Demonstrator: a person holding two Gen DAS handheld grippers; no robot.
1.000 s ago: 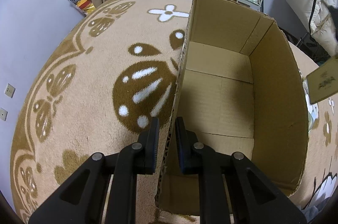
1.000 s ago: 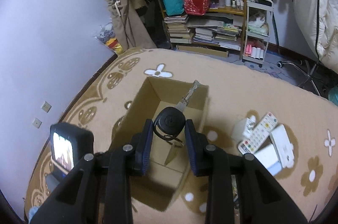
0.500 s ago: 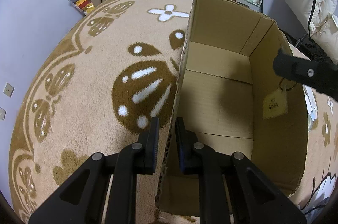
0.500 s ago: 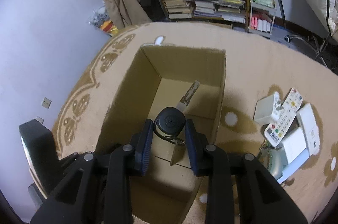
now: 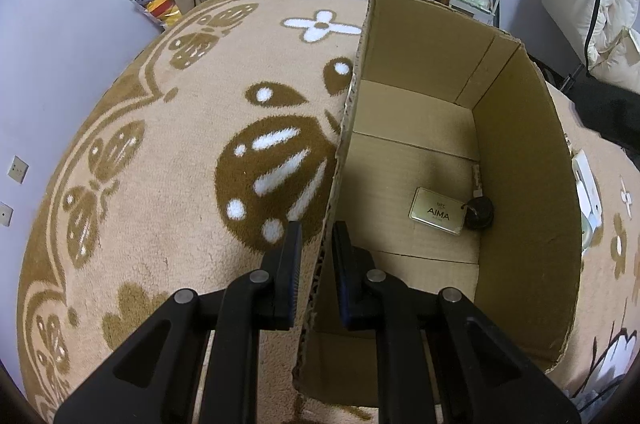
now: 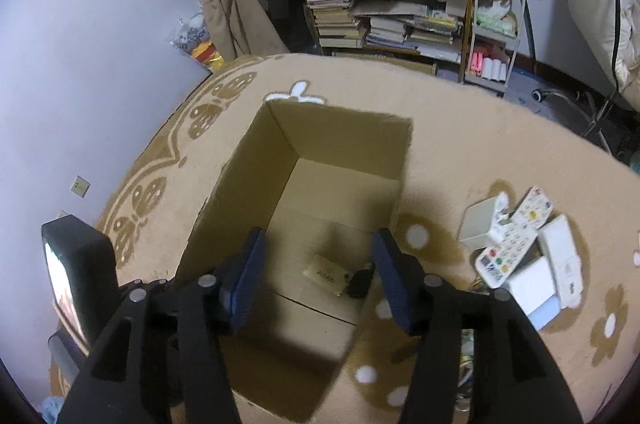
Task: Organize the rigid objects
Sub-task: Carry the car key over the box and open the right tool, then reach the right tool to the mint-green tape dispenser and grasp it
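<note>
Key (image 5: pixel 479 211) blade half-hidden against box wall (image 5: pixel 528 184)

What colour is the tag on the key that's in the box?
Pale gold with dark "AIMA" lettering; the tag lies beside the black key, clearest in the left wrist view.

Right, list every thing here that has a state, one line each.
left gripper: shut on the cardboard box's wall
right gripper: open, holding nothing, above the box
cardboard box: open-topped, upright on the rug
key with AIMA tag: lying flat on the box floor
remote control: lying on the rug, outside the box
</note>
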